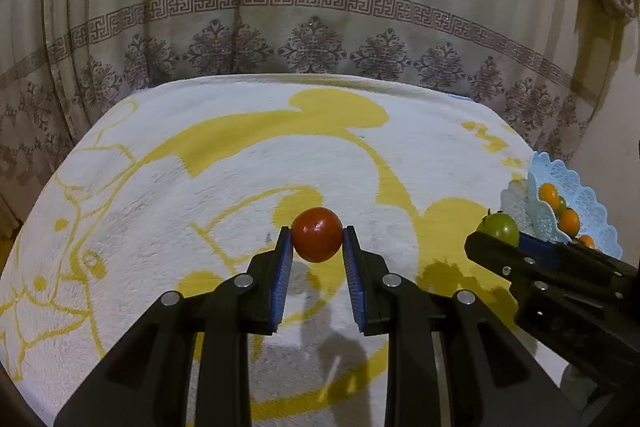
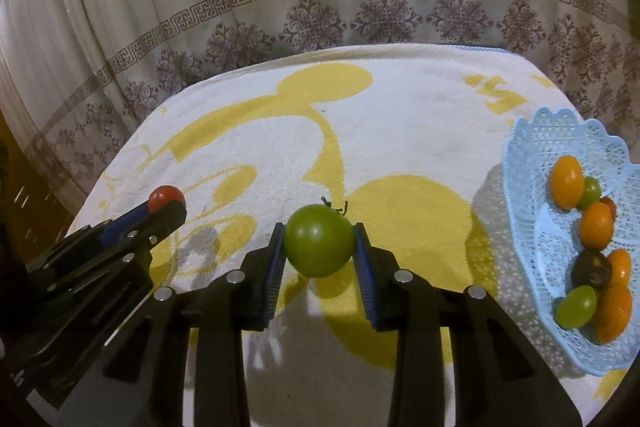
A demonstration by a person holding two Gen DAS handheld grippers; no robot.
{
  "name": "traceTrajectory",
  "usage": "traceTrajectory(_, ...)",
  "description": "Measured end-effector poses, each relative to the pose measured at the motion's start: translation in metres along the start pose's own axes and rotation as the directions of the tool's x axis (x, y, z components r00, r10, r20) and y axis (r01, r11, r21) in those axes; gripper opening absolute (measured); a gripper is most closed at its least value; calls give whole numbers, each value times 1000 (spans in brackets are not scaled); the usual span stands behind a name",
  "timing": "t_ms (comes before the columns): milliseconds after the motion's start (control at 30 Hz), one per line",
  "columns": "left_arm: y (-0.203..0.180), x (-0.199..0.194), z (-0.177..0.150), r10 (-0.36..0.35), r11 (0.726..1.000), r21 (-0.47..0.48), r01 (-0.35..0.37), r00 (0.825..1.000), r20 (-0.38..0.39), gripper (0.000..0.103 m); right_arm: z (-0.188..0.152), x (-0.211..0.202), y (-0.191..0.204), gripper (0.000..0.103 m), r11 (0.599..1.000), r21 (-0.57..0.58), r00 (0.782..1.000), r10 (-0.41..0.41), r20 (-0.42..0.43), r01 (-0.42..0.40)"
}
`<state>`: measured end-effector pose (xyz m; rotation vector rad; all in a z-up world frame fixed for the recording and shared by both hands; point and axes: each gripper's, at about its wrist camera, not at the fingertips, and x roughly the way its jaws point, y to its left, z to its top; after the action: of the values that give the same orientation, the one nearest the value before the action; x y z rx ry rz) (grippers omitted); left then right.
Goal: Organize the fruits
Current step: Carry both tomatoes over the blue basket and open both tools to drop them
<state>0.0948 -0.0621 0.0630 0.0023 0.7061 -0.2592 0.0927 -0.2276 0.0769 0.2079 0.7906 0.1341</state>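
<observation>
A patterned curtain [image 2: 320, 7] hangs behind my desk, which is draped in a white and yellow blanket [image 2: 400, 131]. The blue basket [image 2: 532, 163] sits at three o'clock with fruit inside. My right tongs [image 2: 319, 247] are clamped on a green tomato [image 2: 318, 245], my left tongs [image 1: 316, 239] on a red tomato [image 1: 317, 234]. I judge either could roll off the plush if dropped short of the rim.

The left gripper [image 1: 317, 239] and right gripper [image 2: 319, 245] look alike: each has 2 matte black plastic fingers lined with ribbed blue pads [image 1: 283, 281], angular black linkage arms with recessed pockets, and 4 round silver pivot pins [image 1: 392, 280].
</observation>
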Motion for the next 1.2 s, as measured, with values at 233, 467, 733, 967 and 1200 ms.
traceTrajectory(233,-7,-4,-2,-8,1000,19,8,1000,8,26,-4,-15,-7,34,1000,20,1000,-4,19,4)
traceTrajectory(467,-15,-5,-3,-12,999,45,12,1000,13,26,-7,-29,-16,34,999,42,999,-11,41,10)
traceTrajectory(733,-31,-8,-5,-21,996,85,20,1000,16,26,-12,-49,-35,34,997,69,997,-37,66,32)
traceTrajectory(967,-47,-13,-3,-104,990,99,104,995,-11,26,-17,-70,-62,34,992,113,993,-70,93,59)
traceTrajectory(1200,-69,-17,2,-178,977,111,181,983,-37,26,-22,-93,-93,34,982,166,986,-110,126,89)
